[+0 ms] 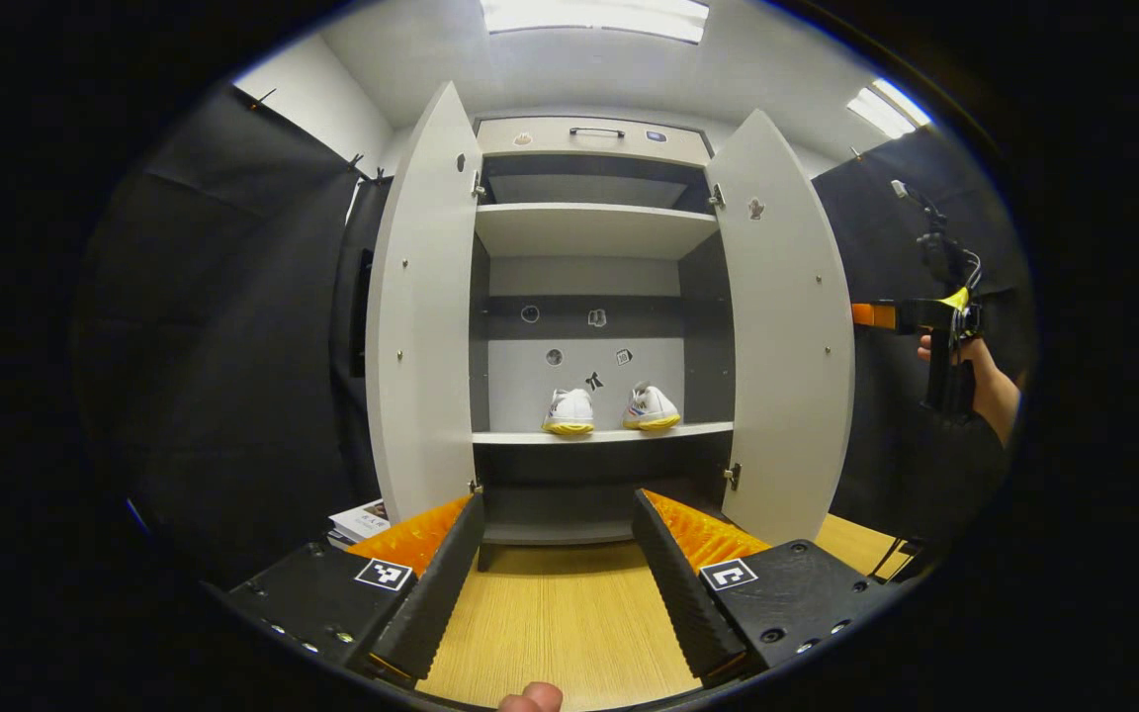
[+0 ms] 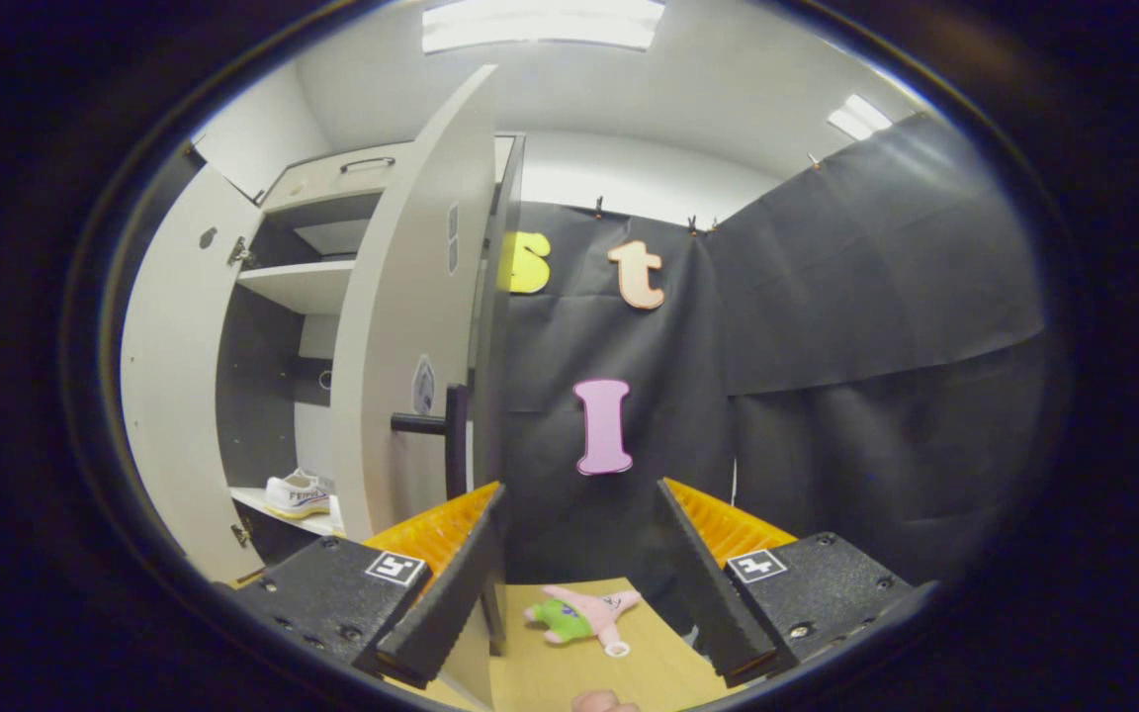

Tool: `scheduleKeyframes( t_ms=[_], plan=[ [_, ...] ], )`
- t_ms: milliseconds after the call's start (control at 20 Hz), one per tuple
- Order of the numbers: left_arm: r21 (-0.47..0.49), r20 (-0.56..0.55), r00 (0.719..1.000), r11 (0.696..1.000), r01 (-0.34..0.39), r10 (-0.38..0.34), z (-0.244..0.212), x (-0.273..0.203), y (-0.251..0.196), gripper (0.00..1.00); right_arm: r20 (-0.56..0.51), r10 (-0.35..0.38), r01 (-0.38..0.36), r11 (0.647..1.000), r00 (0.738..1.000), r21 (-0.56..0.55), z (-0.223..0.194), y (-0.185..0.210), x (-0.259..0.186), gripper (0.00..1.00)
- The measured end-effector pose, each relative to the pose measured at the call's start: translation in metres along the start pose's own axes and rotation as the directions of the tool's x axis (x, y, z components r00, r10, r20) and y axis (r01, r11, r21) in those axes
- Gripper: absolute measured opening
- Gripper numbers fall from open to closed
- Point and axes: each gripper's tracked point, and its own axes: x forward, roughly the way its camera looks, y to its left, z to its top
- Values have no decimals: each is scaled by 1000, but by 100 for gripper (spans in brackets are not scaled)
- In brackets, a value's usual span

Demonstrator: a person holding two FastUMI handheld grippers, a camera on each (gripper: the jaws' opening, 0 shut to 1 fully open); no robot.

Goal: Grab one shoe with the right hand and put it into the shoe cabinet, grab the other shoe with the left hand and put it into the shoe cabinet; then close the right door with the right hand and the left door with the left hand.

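Shoes (image 1: 609,409) sit side by side on the centre shelf, both doors open. Right gripper (image 2: 579,574), fingers spread and empty, has the right door (image 2: 411,326) just left, edge-on; left gripper (image 1: 558,578) gapes empty too.

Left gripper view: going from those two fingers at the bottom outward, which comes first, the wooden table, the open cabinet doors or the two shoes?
1. Wooden table, right under and between the fingers.
2. Cabinet doors, left door and right door, swung open toward the camera.
3. Two shoes, side by side on the shelf deep inside.
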Motion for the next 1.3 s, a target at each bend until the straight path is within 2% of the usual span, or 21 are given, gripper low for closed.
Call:
scheduleKeyframes(
  t_ms=[200,400,450,500,700,750,800,900,950,1050,1100,1150,1300],
  plan=[
    [18,8,999,999,31,-31,2,2,-7,90,0,81,-81,995,997,55,-5,37,-7,96],
    [26,2,999,999,36,-36,0,1,-6,90,11,161,-162,986,987,29,-5,89,-8,97],
    [24,0,999,999,37,-37,-1,1,-5,90,10,182,-183,983,983,34,-4,103,-6,92],
    [24,-5,999,999,35,-35,-3,0,-4,90,6,197,-197,980,980,40,-4,116,-3,97],
    [30,-8,1000,999,19,-18,-4,-3,5,90,19,234,-235,972,972,33,1,156,15,97],
    [31,-15,1000,999,13,-12,-6,-3,7,90,24,236,-237,971,971,29,4,162,18,94],
    [31,-17,1000,999,9,-8,-7,-4,10,90,30,239,-240,970,971,24,8,167,19,98],
    [29,-21,1000,1000,-5,6,-7,-6,15,90,41,250,-251,968,967,19,12,174,12,99],
    [28,-22,1000,1000,-11,11,-8,-6,17,90,42,256,-257,966,966,18,12,175,5,94],
    [27,-18,999,999,-26,26,-7,-5,23,90,48,256,-257,966,966,22,9,172,-16,94],
    [25,-17,999,999,-34,34,-6,-4,27,90,44,261,-262,965,964,26,4,170,-32,98],
    [17,-20,999,999,-36,36,-6,-3,31,90,41,266,-267,963,963,33,-3,170,-47,94],
    [21,-11,998,998,-63,63,6,0,50,90,1,236,-236,971,972,30,-43,155,-95,98]
  ],
)
